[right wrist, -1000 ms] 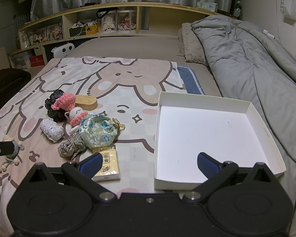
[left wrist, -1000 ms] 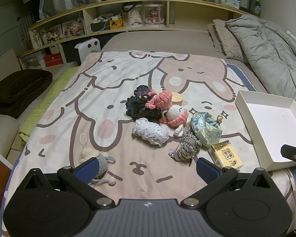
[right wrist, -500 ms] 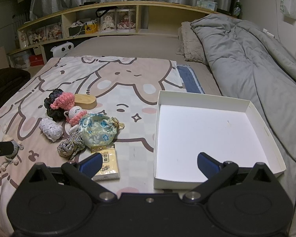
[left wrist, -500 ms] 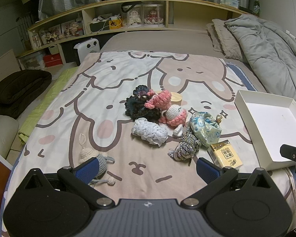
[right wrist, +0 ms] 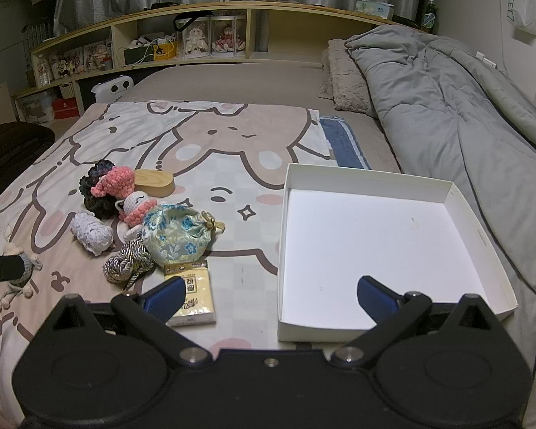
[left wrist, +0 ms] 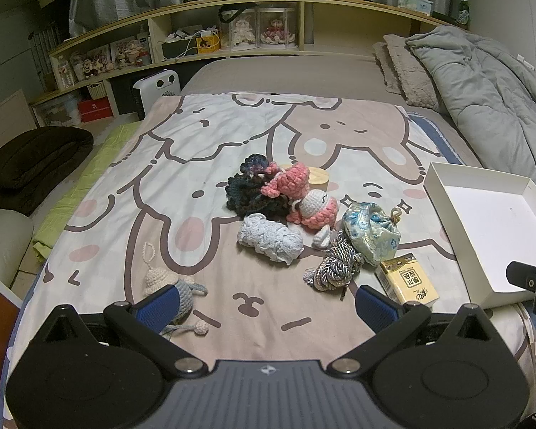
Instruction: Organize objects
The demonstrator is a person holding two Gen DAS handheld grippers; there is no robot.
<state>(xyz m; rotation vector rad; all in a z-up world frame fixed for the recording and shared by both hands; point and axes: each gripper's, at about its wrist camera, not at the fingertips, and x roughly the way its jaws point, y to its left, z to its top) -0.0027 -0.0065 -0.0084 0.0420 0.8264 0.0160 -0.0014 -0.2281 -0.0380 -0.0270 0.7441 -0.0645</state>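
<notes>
A heap of small things lies on the cartoon bedspread: a dark crochet piece (left wrist: pixel 248 193), a pink crochet doll (left wrist: pixel 312 207), a pale yarn bundle (left wrist: pixel 269 241), a braided cord (left wrist: pixel 334 268), a floral pouch (left wrist: pixel 371 230) and a yellow tissue pack (left wrist: pixel 407 282). A grey crochet doll (left wrist: pixel 171 282) lies apart, by my left gripper's left finger. An empty white box (right wrist: pixel 375 236) stands to the right. My left gripper (left wrist: pixel 266 304) is open and empty, near the heap. My right gripper (right wrist: pixel 268 295) is open and empty, its left finger over the tissue pack (right wrist: pixel 194 295).
A grey duvet (right wrist: pixel 464 114) and pillows (right wrist: pixel 343 75) lie along the right side. A wooden shelf (left wrist: pixel 232 35) with figures runs behind the bed. A dark cushion (left wrist: pixel 35 161) and a white heater (left wrist: pixel 157 87) are on the floor at left.
Both views have shifted only slightly; the heap and box sit a touch lower and nearer. Nothing was grasped or moved.
</notes>
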